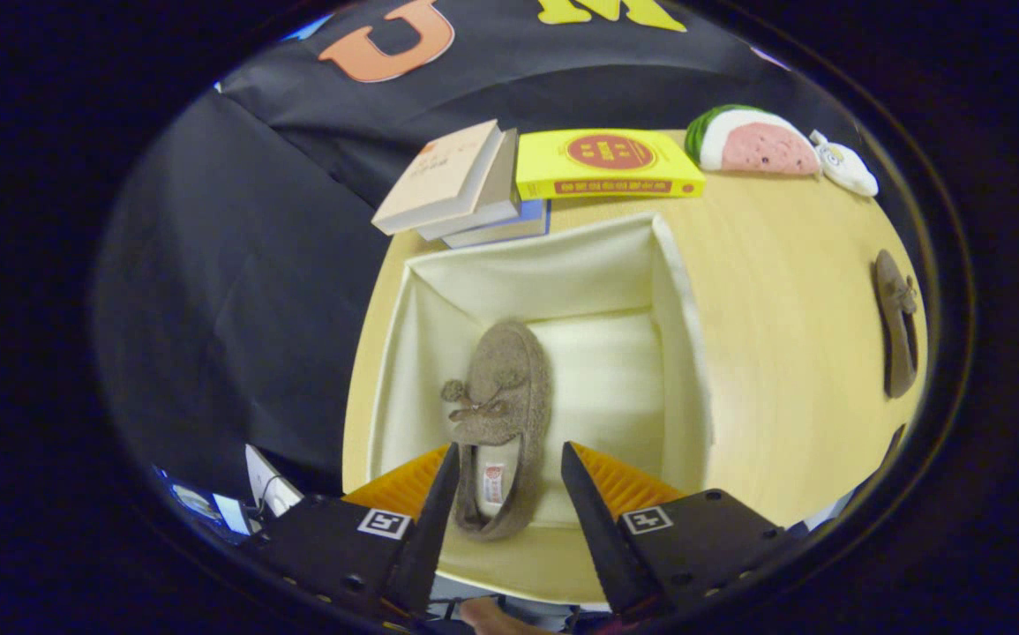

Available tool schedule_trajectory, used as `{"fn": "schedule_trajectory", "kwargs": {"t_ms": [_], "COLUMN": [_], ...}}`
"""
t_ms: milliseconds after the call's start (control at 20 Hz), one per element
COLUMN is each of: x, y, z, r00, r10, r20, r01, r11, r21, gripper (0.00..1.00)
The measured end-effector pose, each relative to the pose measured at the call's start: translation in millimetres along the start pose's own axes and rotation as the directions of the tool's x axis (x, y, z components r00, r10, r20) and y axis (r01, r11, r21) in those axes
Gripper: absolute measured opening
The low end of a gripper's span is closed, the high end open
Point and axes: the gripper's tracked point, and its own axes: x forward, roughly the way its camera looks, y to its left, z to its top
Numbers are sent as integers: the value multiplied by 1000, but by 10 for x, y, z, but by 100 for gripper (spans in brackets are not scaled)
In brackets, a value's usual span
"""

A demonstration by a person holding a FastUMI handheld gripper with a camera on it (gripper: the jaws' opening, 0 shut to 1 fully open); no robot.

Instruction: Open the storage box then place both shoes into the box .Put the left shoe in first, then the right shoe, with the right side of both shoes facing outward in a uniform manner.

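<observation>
An open cream fabric storage box stands on the round wooden table. One brown furry shoe with a small bow lies on the box floor toward its left wall, toe pointing away from me. My gripper hangs above the shoe's heel, open, with the heel seen between the fingers. The left finger overlaps the shoe's edge, and a gap shows beside the right finger. The second brown shoe lies on the table far to the right of the box.
Behind the box sit a stack of books and a yellow book. A watermelon-shaped plush and a small white toy lie at the table's far right. The table edge drops off left of the box.
</observation>
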Motion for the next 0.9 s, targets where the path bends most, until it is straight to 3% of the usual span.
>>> {"fn": "schedule_trajectory", "kwargs": {"t_ms": [100,150,450,900], "x": [-299,-459,-1119,-1279], "y": [-54,-108,-913,-2800], "z": [122,195,602,651], "r00": [999,999,987,979], "r10": [18,24,-70,-176], "r20": [27,40,143,102], "r01": [-18,-22,75,172], "r11": [1000,999,996,984], "r21": [-21,-38,-36,44], "gripper": [77,87,96,96]}}
